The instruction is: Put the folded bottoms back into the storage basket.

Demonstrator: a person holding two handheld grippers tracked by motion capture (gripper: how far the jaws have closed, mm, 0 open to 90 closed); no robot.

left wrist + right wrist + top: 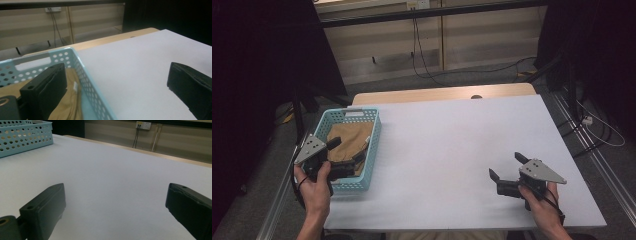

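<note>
- the left gripper point(346, 150) is seen at the lower left of the high view, held in a hand point(314, 182) at the near end of a light blue perforated basket point(374, 145).
- its jaws are spread wide and nothing is clamped between them; one jaw sits inside the basket, over the cloth, and the other hangs outside the basket's right wall, above the table.
- a tan folded cloth point(348, 139) is lying inside the basket, in the left part of the high view.
- in the left gripper view the cloth point(67, 105) is seen at the lower left, just beside the inner jaw; whether it is touched by that jaw cannot be told.
- in that view the basket wall point(87, 82) is seen running between the two jaws.
- the right gripper point(507, 167) is held at the lower right of the high view, well apart from the basket, over the bare white table point(452, 145).
- its jaws are also wide apart and nothing is held in them.
- in the right gripper view the basket point(25, 138) is found at the upper left, far beyond the jaws.
</note>
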